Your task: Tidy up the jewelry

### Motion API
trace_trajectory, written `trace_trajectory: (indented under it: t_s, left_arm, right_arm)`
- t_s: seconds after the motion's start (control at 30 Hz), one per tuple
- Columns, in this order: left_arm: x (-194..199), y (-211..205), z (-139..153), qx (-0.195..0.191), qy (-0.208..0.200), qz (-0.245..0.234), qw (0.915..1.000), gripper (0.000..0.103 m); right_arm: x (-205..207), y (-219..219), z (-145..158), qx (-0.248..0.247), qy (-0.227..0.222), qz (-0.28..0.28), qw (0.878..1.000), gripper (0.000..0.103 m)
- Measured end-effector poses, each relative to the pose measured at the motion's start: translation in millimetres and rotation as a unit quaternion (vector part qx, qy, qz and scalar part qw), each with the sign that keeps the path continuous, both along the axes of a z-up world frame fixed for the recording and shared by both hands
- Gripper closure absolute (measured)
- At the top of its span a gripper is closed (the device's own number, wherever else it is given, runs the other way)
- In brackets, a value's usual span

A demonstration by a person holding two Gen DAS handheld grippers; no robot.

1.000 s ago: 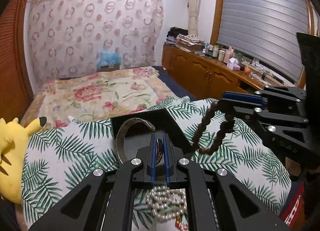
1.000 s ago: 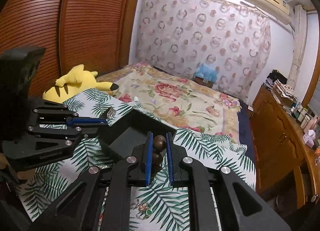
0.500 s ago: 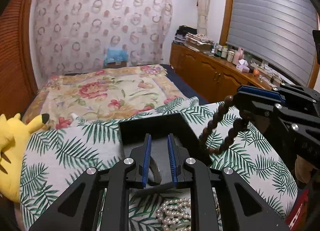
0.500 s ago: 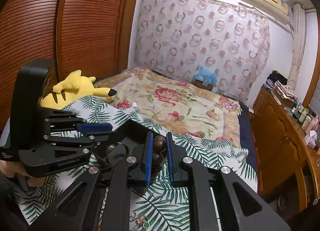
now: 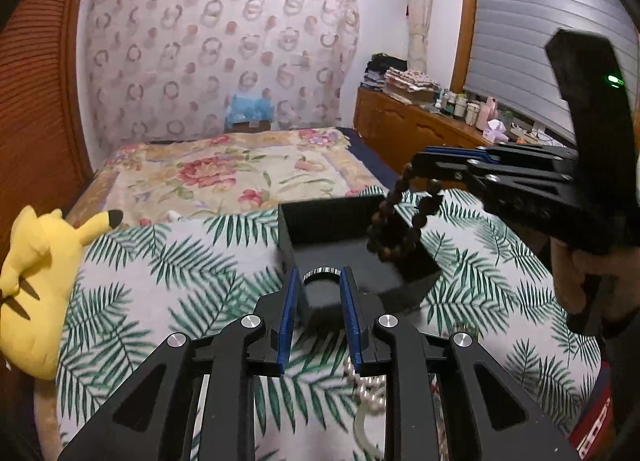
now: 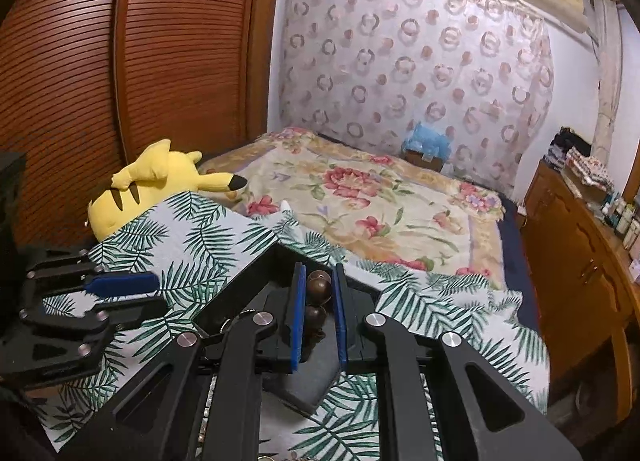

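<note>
A black jewelry tray point(image 5: 320, 217) sits on the palm-leaf cloth. A silver cuff bracelet point(image 5: 321, 272) lies in the tray's near part, just beyond my open left gripper point(image 5: 320, 285). My right gripper point(image 6: 318, 285) is shut on a dark wooden bead bracelet point(image 6: 316, 293). In the left wrist view the bead bracelet point(image 5: 394, 225) hangs from the right gripper point(image 5: 416, 171) over the tray's right side. A white pearl strand point(image 5: 366, 385) lies on the cloth under my left gripper.
A yellow plush toy point(image 5: 40, 261) lies at the cloth's left edge. A floral bedspread point(image 5: 240, 173) stretches behind the tray. A wooden cabinet point(image 5: 420, 133) with bottles runs along the right wall. A slatted wooden wardrobe point(image 6: 120, 81) stands at the left.
My left gripper opened and let the silver cuff go into the tray, then drew back. My right gripper moved the bead bracelet lower over the tray's right side.
</note>
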State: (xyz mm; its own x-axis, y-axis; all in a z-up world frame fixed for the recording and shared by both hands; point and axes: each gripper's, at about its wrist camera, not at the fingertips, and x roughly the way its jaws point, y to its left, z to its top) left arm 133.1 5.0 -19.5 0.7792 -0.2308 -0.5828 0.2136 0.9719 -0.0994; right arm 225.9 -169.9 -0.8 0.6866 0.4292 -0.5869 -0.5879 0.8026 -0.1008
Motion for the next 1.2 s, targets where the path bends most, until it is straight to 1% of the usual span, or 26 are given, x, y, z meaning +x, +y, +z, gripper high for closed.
trace_trajectory:
  t_s: [0.1,0.13,0.27,0.3,0.33,0.4,0.5,0.57,0.77,0.9,0.97,1.2]
  left_arm:
    - [-8.5,3.6,-5.5,-0.003,0.006,0.001,1.0,0.078]
    - [-11.6,4.6,-7.0,-0.003,0.008,0.001,1.0,0.074]
    - [-24.2,4.4,-15.6,-0.003,0.015,-0.003,0.9999,0.072]
    - [-28.2,4.1,-18.0,-0.004,0.017,-0.005,0.9998,0.072]
    - [-31.0,3.7,-19.6,-0.004,0.019,-0.006,0.9998,0.072]
    - [-38.3,2.2,-23.2,-0.003,0.023,-0.01,0.9997,0.071]
    - [-50.8,-0.2,-27.5,0.0,0.026,-0.017,0.9995,0.069]
    - [-56.6,0.0,-30.0,-0.003,0.029,-0.021,0.9994,0.066]
    - [-73.0,1.5,-38.5,-0.006,0.039,-0.02,0.999,0.066]
    - [-77.9,1.5,-40.2,-0.003,0.041,-0.017,0.999,0.063]
    - [-80.4,2.7,-41.5,-0.003,0.042,-0.015,0.999,0.06]
    - [-87.4,5.3,-49.3,-0.004,0.049,-0.013,0.9987,0.058]
  right_arm:
    - [2.0,2.6,-11.5,-0.004,0.016,0.003,1.0,0.088]
    - [2.1,3.4,-14.8,-0.006,0.019,0.003,1.0,0.088]
    - [-3.2,0.2,-25.0,-0.007,0.025,0.002,1.0,0.087]
    - [-4.4,-2.4,-26.2,-0.006,0.026,0.003,1.0,0.085]
    - [-6.3,-3.5,-27.4,-0.004,0.026,0.003,1.0,0.079]
    - [-12.4,-9.9,-29.9,-0.003,0.026,0.001,1.0,0.077]
    - [-30.0,-18.0,-32.2,0.006,0.025,0.007,1.0,0.077]
    - [-46.5,-23.9,-36.8,0.013,0.029,0.009,0.999,0.077]
    - [-90.1,-35.6,-53.1,0.026,0.046,0.022,0.998,0.077]
    - [-115.4,-34.3,-68.1,0.02,0.06,0.037,0.997,0.077]
    - [-125.7,-32.8,-75.9,0.015,0.068,0.044,0.997,0.077]
    - [-146.3,-28.2,-99.9,-0.014,0.093,0.064,0.994,0.077]
